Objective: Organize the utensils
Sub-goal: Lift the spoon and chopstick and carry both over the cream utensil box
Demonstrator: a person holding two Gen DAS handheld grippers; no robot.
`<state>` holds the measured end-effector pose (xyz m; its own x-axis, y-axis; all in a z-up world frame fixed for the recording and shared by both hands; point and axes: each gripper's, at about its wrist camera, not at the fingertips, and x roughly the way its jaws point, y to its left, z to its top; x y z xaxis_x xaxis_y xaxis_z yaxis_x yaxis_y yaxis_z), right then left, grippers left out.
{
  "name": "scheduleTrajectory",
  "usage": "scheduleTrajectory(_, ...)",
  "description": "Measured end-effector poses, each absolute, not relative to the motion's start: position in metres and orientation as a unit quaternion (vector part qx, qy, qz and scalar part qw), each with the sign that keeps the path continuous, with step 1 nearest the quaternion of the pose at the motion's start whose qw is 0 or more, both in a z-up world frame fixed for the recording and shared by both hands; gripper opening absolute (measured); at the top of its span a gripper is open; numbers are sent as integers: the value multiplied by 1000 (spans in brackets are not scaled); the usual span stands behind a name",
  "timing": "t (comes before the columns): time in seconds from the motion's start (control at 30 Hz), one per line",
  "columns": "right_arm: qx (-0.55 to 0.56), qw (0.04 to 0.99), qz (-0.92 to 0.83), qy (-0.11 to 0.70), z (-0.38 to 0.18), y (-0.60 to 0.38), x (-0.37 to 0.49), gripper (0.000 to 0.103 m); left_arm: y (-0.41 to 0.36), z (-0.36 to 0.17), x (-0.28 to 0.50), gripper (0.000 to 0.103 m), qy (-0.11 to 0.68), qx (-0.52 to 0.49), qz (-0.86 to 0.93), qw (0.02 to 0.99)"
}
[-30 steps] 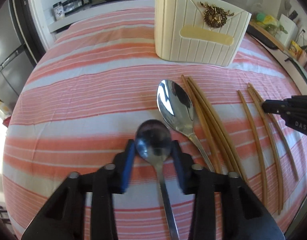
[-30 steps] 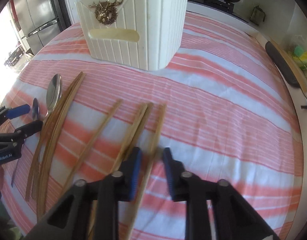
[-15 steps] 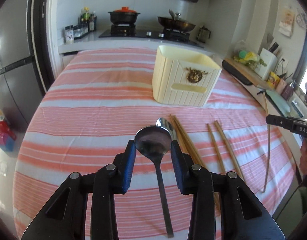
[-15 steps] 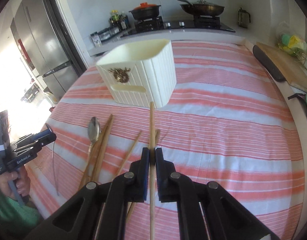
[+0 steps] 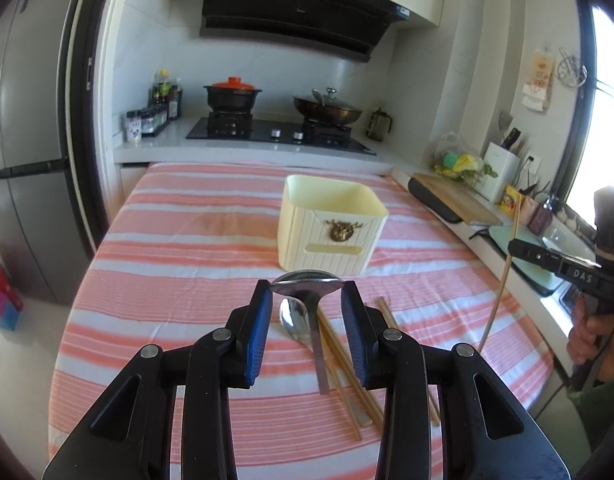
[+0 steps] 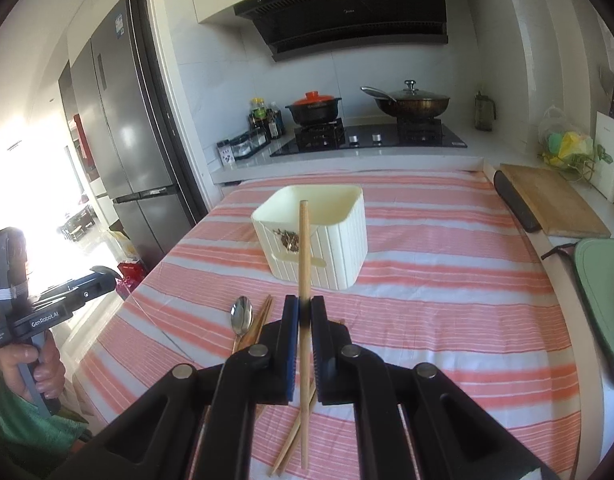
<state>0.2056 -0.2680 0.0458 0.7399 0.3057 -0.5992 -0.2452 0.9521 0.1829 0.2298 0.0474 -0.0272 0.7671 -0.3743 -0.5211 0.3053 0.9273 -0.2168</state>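
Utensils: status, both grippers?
Left gripper shut on spoon. Right gripper shut on chopstick. Holder ahead, path unobstructed.

A table under a pink-and-white striped cloth (image 5: 179,264) carries a cream ribbed box (image 5: 329,226) toward its far end, with a spoon (image 5: 293,318) and several chopsticks (image 5: 343,368) lying just nearer than the box.

Two spoons (image 5: 307,285) (image 5: 293,319), one cream box (image 5: 327,248)
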Motion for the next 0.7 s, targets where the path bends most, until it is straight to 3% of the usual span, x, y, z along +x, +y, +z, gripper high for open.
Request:
scheduleTrajectory(0.43,40,942,166,290,93,-251,293,6,46,43,308,35,277,-69,-209,935)
scheduleTrajectory(0.7,48,966,153,202,129,-238,376,6,10,87,400,35,217,-48,-186,957)
